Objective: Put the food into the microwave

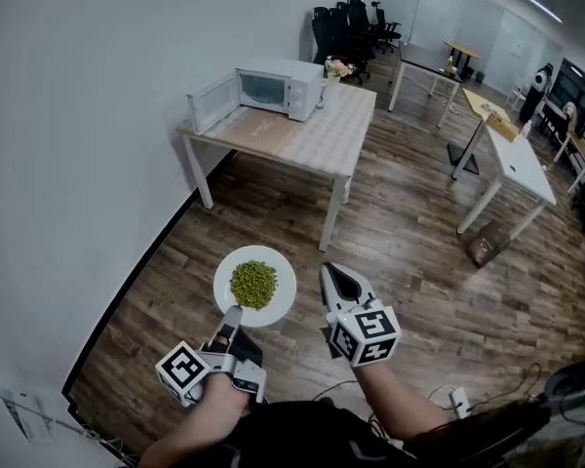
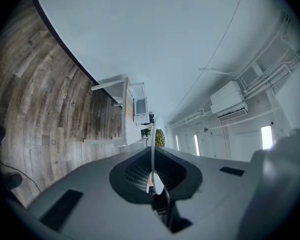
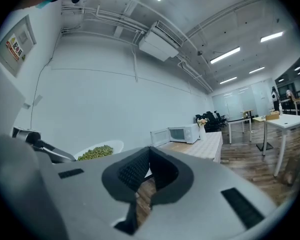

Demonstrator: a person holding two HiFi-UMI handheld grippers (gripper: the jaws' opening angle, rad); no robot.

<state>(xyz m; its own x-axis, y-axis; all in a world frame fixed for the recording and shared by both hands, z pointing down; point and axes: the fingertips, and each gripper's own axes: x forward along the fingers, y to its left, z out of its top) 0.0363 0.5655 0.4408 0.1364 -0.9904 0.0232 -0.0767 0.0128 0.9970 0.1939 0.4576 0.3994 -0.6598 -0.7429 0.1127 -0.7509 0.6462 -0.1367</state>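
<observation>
White plate (image 1: 281, 269) of peas (image 1: 253, 284) clamped by rim in left gripper (image 1: 232, 318) jaws, lower centre; right gripper (image 1: 339, 279) jaws together, empty. Microwave (image 1: 273, 88) open, upper centre, well apart; carry-in pending.

The plate (image 1: 224, 273) is white, peas (image 1: 253, 284) green, microwave (image 1: 273, 88) white, floor (image 1: 409, 252) brown wood-grain.

A round white plate (image 1: 228, 267) holds a pile of small green peas (image 1: 253, 284). It sits flat in the air over the wood floor (image 1: 409, 261), pinched at its near edge by the left claw (image 1: 232, 313). The white microwave (image 1: 278, 88) stands far off on a desk (image 1: 322, 139), with its door (image 1: 213, 101) swung open.
</observation>
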